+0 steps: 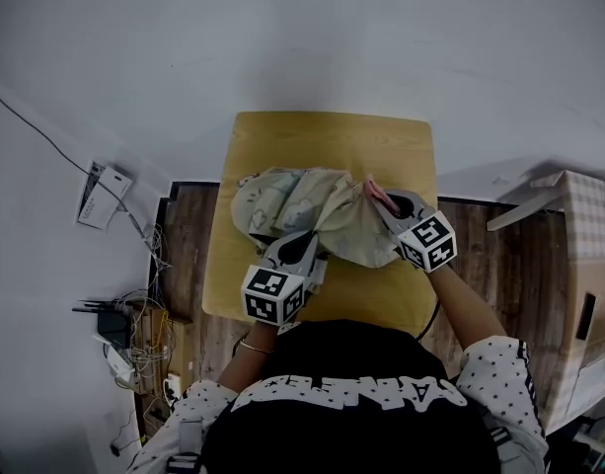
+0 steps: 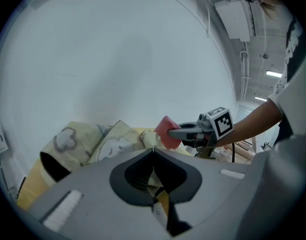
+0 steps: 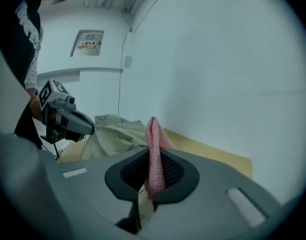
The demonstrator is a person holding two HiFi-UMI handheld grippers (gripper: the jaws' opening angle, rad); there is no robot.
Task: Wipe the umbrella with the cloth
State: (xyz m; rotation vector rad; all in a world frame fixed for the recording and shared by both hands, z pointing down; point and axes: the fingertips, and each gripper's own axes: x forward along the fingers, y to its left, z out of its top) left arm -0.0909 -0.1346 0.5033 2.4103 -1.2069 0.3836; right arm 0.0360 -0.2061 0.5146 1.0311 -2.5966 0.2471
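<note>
A cream umbrella (image 1: 292,200) with a cartoon print lies crumpled on the small wooden table (image 1: 332,136). My left gripper (image 1: 304,245) is at the umbrella's near edge, shut on a fold of its fabric (image 2: 93,139). My right gripper (image 1: 386,203) is at the umbrella's right side, shut on a pink knitted cloth (image 1: 376,191). In the right gripper view the cloth (image 3: 153,149) stands up between the jaws, with the umbrella (image 3: 113,131) and the left gripper (image 3: 85,126) off to the left. The left gripper view shows the cloth (image 2: 166,131) at the right gripper's tips (image 2: 185,132), beside the umbrella.
A cardboard box (image 1: 588,265) stands on the floor to the right of the table. On the left, a white device (image 1: 103,194) is against the wall, with a tangle of cables and small devices (image 1: 114,324) below it. A white wall runs behind the table's far edge.
</note>
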